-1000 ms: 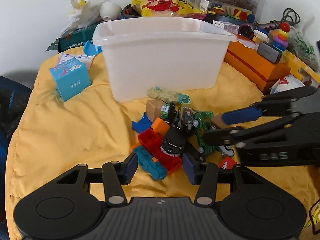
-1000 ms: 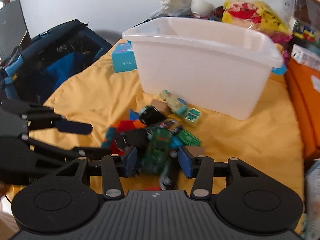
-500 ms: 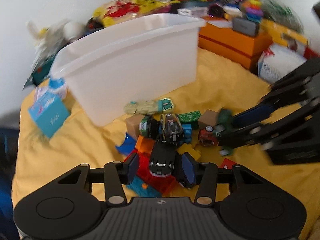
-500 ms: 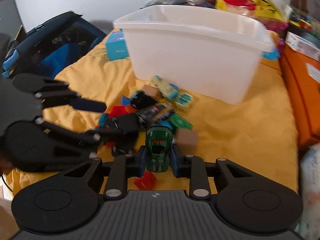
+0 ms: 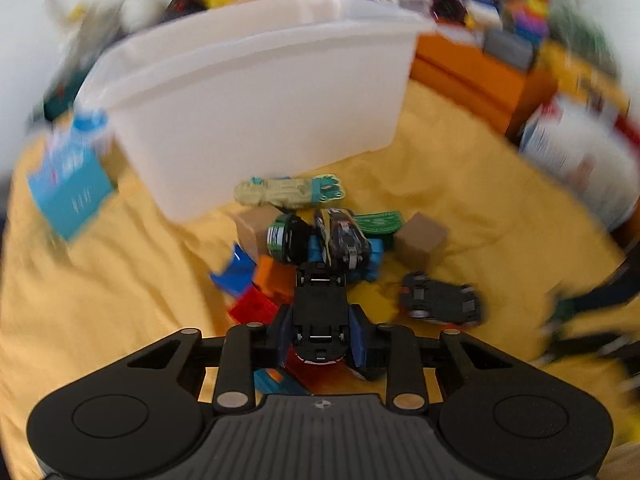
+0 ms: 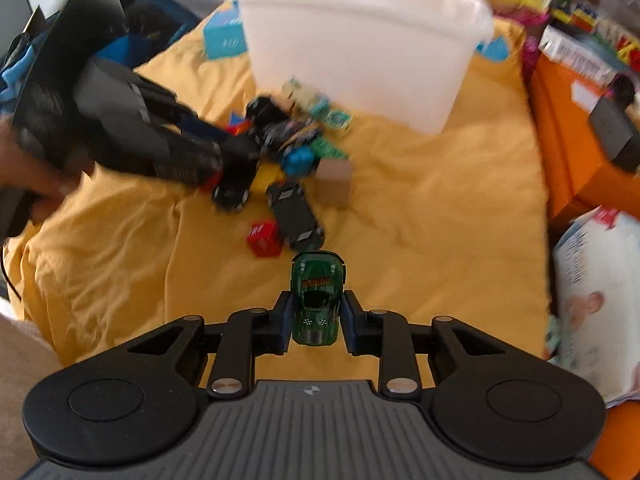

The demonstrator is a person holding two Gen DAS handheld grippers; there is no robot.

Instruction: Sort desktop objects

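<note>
My left gripper [image 5: 319, 334] is shut on an upside-down black toy car [image 5: 320, 312], held just above the toy pile [image 5: 316, 240] of cars and coloured bricks on the yellow cloth. My right gripper [image 6: 314, 322] is shut on a green toy car [image 6: 317, 300], lifted clear of the cloth and back from the pile [image 6: 288, 148]. The white plastic bin [image 5: 256, 92] stands behind the pile; it also shows in the right wrist view [image 6: 360, 40]. The left gripper's body [image 6: 132, 128] shows in the right wrist view, over the pile.
Another black car [image 5: 440, 300] lies upside down right of the pile, also in the right wrist view [image 6: 296, 216], beside a red brick [image 6: 262, 238]. A cardboard cube [image 5: 420, 238], a blue box [image 5: 68, 196] and orange boxes [image 5: 480, 76] stand around. A dark bag [image 6: 132, 28] lies at left.
My left gripper has closed on the black car and raised it. My right gripper has pulled back and up with the green car, away from the pile.
</note>
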